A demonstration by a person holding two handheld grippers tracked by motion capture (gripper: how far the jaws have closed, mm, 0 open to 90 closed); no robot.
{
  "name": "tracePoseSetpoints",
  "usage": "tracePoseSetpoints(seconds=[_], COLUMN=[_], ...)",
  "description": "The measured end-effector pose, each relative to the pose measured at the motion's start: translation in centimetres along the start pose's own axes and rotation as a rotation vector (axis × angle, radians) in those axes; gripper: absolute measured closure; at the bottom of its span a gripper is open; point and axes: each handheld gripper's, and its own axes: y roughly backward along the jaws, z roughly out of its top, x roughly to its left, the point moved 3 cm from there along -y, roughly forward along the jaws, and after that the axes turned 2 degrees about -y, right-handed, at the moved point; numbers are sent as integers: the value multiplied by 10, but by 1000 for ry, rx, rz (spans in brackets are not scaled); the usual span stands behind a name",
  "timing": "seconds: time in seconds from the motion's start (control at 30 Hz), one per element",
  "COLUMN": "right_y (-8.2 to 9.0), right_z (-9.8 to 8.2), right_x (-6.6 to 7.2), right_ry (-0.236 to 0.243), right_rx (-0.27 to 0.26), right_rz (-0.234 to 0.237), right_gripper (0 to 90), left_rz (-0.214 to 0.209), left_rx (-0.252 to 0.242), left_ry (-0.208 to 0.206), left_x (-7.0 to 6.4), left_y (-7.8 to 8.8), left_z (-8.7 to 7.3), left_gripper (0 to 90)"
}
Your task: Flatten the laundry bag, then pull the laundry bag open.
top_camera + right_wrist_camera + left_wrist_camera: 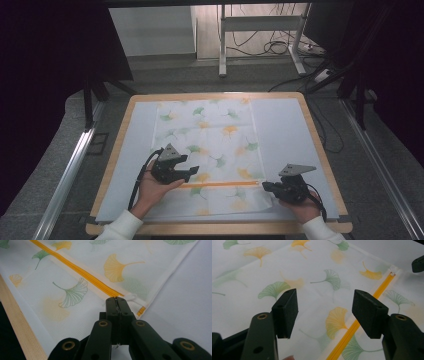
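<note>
A white mesh bag (pixel 210 135) printed with green and yellow ginkgo leaves lies flat on the mat. A yellow zipper (pixel 220 184) runs across its near end. My left gripper (pixel 192 172) hovers over the zipper's left part, jaws open wide with nothing between them; in the left gripper view (pixel 324 312) the zipper (pixel 352 327) passes under the right-hand jaw. My right gripper (pixel 265 186) is shut at the zipper's right end. In the right gripper view its tips (pixel 116 300) sit beside a small white tab (pixel 131 297) where the zipper (pixel 82 272) stops. I see nothing between those jaws.
A pale grey mat (pixel 285 130) covers the wooden table (pixel 324 165); its wooden front edge (pixel 20 325) runs close to the bag's near side. Beyond the table stand a metal frame (pixel 222 45) and loose cables on the floor.
</note>
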Motion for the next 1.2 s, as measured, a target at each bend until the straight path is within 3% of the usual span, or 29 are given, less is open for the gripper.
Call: tracePoseSetpoints(seconds=[0.23, 0.43, 0.73, 0.97, 1.2], right_y=[1, 5, 6, 4, 4], right_z=[-4, -13, -17, -18, -18], right_x=[9, 19, 18, 16, 17], right_ry=[8, 19, 0, 1, 12], right_rx=[16, 27, 36, 45, 53], right_rz=[1, 9, -2, -7, -4], right_gripper=[890, 890, 888, 886, 883], left_rz=[-9, -37, -58, -75, -111], left_rx=[5, -7, 17, 39, 66], left_ry=[-33, -35, -88, -100, -118], left_x=[-10, -17, -33, -40, -56], left_y=[-5, -11, -26, -39, -58], left_z=[5, 15, 25, 29, 36], left_gripper=[361, 361, 355, 355, 357])
